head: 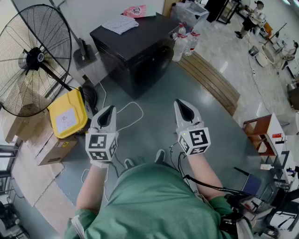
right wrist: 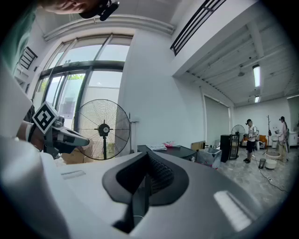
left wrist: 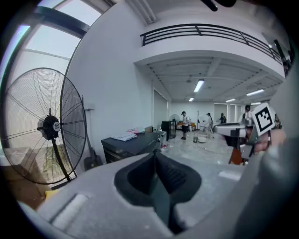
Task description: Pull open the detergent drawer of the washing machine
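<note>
Left gripper and right gripper are pressed together, empty, well apart from the washing machine. Stepping closer risks snagging the floor cable; unopened jaws would likely miss the drawer

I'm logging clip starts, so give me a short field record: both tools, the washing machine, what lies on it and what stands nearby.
left tool: shut, empty, in the air
right tool: shut, empty, in the air
black box-shaped washing machine: apart from both tools, untouched
on top: white flat bundle, pink packet
nearby: clear plastic bottles, large black floor fan, yellow plastic container
</note>
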The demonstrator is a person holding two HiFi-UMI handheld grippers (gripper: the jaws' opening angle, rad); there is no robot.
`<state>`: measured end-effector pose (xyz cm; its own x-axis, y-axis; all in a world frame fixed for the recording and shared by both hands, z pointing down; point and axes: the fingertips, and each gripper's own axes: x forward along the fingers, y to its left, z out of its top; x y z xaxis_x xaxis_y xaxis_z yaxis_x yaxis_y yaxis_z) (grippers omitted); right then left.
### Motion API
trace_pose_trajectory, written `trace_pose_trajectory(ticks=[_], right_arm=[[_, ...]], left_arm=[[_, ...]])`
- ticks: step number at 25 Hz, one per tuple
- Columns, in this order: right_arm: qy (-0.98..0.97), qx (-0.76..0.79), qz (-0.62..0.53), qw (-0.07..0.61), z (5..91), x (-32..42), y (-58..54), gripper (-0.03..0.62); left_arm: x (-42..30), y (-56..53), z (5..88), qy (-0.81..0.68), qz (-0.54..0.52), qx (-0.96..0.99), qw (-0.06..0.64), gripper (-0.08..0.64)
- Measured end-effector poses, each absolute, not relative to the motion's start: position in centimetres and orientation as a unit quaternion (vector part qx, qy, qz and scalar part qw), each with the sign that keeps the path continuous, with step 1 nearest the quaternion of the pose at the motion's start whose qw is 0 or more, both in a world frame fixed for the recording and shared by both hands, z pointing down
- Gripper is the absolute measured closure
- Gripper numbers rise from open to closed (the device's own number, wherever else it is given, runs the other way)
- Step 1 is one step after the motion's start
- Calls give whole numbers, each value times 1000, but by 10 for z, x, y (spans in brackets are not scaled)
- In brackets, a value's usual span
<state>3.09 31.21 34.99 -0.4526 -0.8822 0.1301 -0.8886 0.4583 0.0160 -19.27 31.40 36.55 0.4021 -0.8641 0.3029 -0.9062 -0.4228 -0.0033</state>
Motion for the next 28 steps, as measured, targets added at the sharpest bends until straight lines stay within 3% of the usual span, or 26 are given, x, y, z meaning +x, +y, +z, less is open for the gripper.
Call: trace_pose_trajectory(ticks=[12,16,28], right_arm=[[-861,505,40,30,346,63,309,589],[-873,485,56,12,344,86,300,446],[-895,442,67,13,361,136,279,443]], left_arm=[[-167,305,352,-554,102,824,66,528],[-142,301,338,-559,80,824,45,423],[-89,313,357,-590,103,799,53,414]])
